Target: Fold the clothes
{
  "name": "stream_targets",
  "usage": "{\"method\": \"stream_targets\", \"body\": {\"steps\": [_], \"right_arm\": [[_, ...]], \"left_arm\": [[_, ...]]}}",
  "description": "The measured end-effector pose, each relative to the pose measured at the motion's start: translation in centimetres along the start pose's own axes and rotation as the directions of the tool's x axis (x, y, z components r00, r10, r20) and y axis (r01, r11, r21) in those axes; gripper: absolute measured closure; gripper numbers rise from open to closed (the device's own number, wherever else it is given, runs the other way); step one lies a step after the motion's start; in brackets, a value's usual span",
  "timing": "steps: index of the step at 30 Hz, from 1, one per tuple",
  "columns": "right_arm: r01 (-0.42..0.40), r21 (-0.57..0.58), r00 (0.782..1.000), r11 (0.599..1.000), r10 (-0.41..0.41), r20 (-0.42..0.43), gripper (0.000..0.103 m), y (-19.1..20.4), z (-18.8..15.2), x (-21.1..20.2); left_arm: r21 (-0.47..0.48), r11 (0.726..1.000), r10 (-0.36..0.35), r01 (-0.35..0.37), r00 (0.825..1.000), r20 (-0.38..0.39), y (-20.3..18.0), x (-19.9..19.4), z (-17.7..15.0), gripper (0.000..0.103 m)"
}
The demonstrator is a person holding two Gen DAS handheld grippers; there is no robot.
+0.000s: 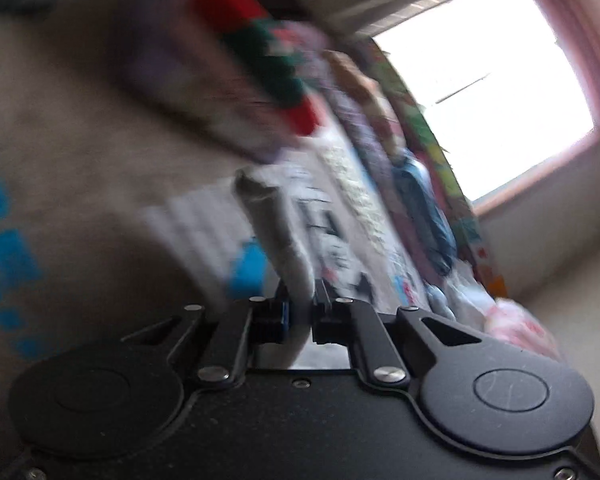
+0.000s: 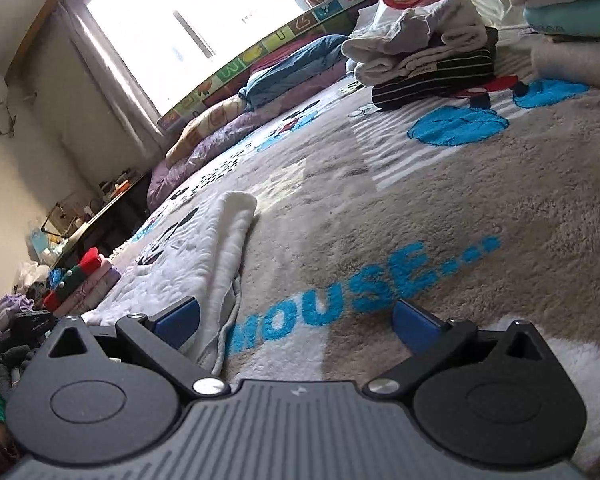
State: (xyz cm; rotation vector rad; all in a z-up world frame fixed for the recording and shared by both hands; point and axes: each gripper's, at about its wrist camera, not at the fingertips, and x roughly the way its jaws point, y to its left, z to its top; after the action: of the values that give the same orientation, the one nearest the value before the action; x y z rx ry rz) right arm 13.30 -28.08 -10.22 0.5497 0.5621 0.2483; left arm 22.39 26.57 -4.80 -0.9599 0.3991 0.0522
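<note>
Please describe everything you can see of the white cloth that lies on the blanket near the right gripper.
The white cloth looks soft and fleecy, with a grey stitched hem along its near edge. It lies flat on the grey plush blanket, folded into a long narrow strip that runs away from the camera, its far end rounded. Its near end passes beside the blue left finger of the open right gripper; whether they touch, I cannot tell.

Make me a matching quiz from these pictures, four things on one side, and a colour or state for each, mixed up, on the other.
Things:
1. left gripper
2. right gripper
3. MOUSE lettering
4. striped garment

States:
A. blue on the blanket
B. open, holding nothing
C. black, folded under white clothes
D. shut on white cloth

Pairs: 1-D, 2-B, 3-A, 4-C
</note>
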Motion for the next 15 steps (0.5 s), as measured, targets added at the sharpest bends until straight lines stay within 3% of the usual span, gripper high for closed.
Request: {"method": "stream_targets", "body": {"steps": [3,7,10,15], "right_arm": [[-0.016,0.032,1.0,0.999,0.016,0.011,0.0,-0.4,0.2,-0.1],[-0.025,0.046,1.0,0.999,0.025,0.01,0.0,-0.5,0.2,-0.2],[-0.029,0.051,1.0,0.998,0.029,0.005,0.0,-0.6,0.2,-0.2],[-0.036,0.059,0.999,0.998,0.036,-0.002,0.0,-0.6,0.2,-0.3]], "left_arm": [[0.135,0.99,-0.05,0.05,0.999,-0.006,-3.3,0.1,-0.9,0.096],[0.298,0.948,-0.103,0.108,0.994,-0.035,-7.4,0.3,-2.8,0.096],[0.427,0.891,-0.134,0.153,0.988,-0.074,-10.5,0.7,-5.3,0.096],[0.615,0.756,-0.176,0.223,0.975,-0.137,-15.2,1.3,-10.0,0.096]]}}
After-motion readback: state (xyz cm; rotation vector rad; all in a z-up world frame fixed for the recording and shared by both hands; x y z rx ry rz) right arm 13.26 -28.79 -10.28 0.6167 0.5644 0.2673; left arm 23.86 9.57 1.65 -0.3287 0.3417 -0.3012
